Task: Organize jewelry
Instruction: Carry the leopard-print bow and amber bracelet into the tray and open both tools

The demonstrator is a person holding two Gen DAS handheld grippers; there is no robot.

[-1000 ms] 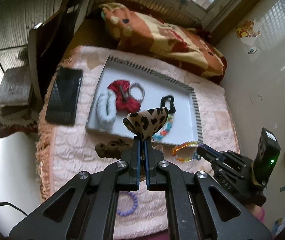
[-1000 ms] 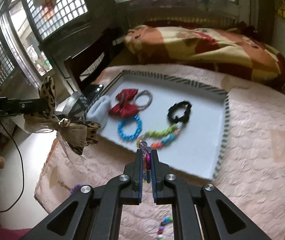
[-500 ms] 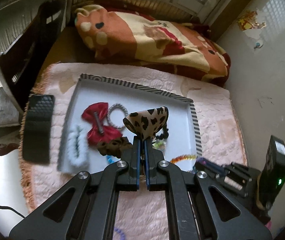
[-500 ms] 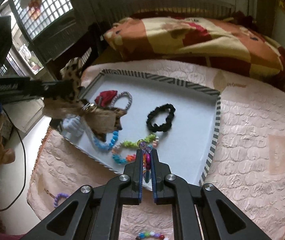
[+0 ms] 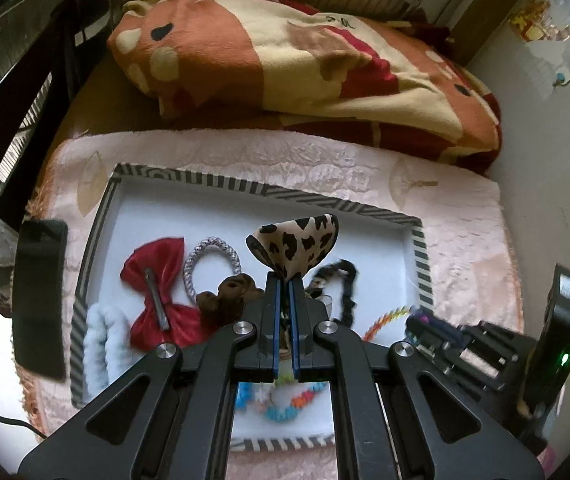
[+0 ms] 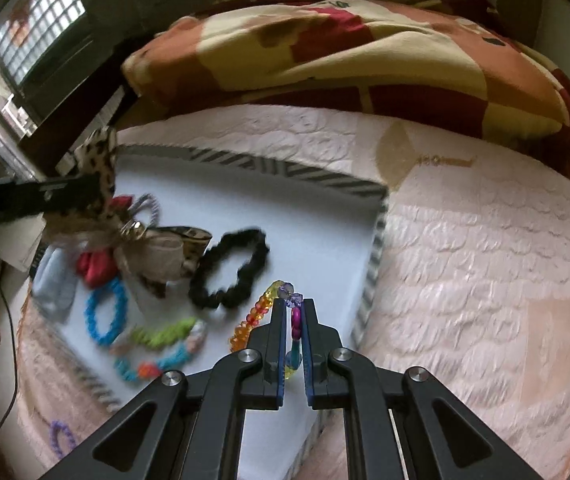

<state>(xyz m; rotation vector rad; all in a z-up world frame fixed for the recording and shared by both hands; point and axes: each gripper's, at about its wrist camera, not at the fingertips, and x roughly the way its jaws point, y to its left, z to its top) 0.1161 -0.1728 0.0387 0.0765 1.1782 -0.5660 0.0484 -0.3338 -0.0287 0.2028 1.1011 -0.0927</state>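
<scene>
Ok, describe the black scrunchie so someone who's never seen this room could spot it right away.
Find the white tray with the striped border on the pink quilted bedspread. Near the tray's middle lies the black scrunchie, a ruffled fabric loop beside the blue bead bracelet. It is the only all-black ring; its neighbours are beaded or brightly coloured.

Window daylight, fisheye-bent edges, motion-blurred beads.

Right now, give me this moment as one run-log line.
left gripper: shut on leopard bow | right gripper: shut on rainbow bead bracelet | both over tray
</scene>
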